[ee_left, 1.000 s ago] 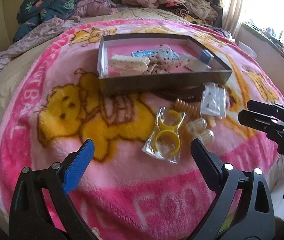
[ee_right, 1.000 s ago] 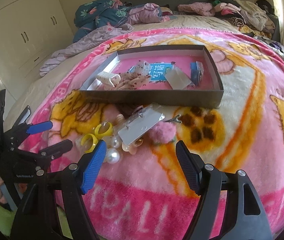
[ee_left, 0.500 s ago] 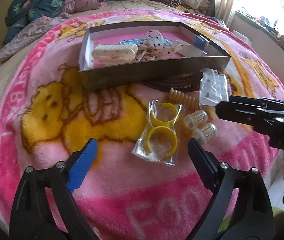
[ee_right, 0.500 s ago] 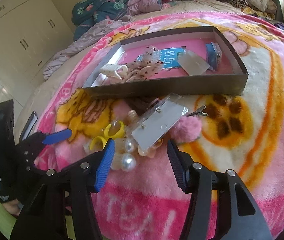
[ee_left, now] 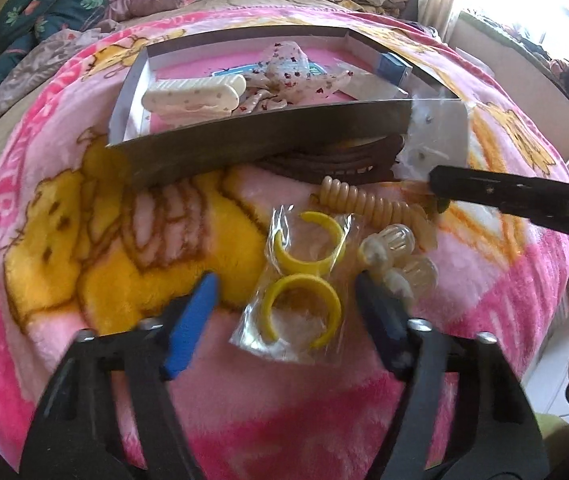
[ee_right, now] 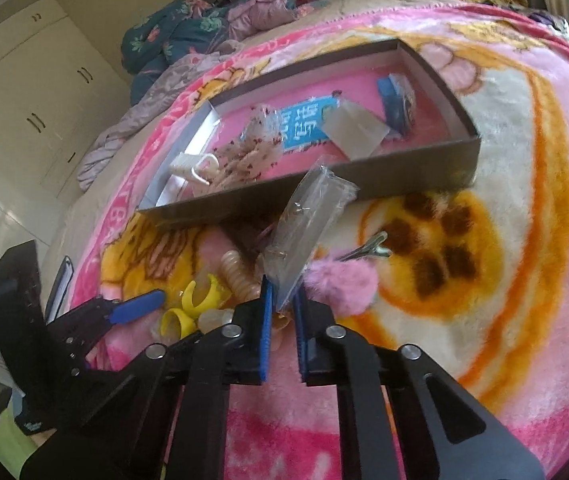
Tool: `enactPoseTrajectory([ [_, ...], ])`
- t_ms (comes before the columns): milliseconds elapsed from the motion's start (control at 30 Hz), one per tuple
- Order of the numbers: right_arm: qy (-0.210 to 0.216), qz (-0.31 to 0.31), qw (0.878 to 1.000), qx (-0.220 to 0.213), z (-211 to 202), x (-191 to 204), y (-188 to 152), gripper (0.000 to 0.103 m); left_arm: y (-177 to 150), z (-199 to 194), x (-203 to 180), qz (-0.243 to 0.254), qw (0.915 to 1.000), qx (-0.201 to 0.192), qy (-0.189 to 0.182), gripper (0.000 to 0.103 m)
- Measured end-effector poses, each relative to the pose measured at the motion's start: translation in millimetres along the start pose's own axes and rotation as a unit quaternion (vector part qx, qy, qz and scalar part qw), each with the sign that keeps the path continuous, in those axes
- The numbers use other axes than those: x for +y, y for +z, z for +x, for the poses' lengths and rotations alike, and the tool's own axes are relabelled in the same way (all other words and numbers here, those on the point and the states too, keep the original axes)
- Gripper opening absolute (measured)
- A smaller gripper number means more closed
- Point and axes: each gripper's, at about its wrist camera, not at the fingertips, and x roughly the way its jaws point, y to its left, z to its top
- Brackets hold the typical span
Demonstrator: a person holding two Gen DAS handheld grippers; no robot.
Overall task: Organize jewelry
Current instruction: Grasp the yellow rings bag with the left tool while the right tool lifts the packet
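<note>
While the clear earring packet (ee_right: 308, 224) is pinched at its near corner by the right gripper (ee_right: 283, 300), it is best lifted slowly toward the gray box (ee_right: 436, 160), since the grip is thin. The left gripper (ee_left: 284, 300) is closing around the bagged yellow rings (ee_left: 304, 280), not yet pressed. A spiral hair tie (ee_left: 368, 202), a pink pompom clip (ee_right: 344, 284) and a brown headband (ee_left: 336, 160) are crowded close by.
</note>
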Motion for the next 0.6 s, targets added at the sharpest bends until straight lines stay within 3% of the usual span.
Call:
enactPoseTrajectory([
  [33, -0.006, -0.005, 1.0, -0.004, -4, 0, 0, 0.007, 0, 1, 0, 0.0, 1.0, 0.001, -0.002, 0.041],
  [167, -0.015, -0.017, 1.0, -0.016, -13, -3, 2, 0.007, -1, -1, 1, 0.001, 1.0, 0.002, -0.01, 0.036],
  [600, -0.015, -0.067, 0.997, -0.027, -25, 14, 6, 0.007, -9, -35, 31, -0.06, 0.9979, -0.023, -0.012, 0.034],
])
